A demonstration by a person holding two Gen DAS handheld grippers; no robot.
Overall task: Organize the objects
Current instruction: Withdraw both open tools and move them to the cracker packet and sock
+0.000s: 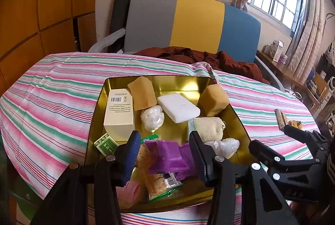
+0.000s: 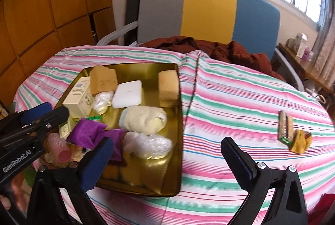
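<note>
In gold tin (image 2: 180,112), 2 sponges (image 2: 168,87), soap (image 2: 127,94)

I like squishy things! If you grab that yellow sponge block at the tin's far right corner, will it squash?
Probably yes. The sponge block looks porous and soft, so it would likely squash and spring back. It seems light for its size. With flat sides, it shouldn't roll inside the gold tin.

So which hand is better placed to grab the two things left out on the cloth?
Probably the right. Its open fingers sit over bare cloth, nearer the wrapped bar and yellow packet. The left gripper hovers over the gold tin.
</note>
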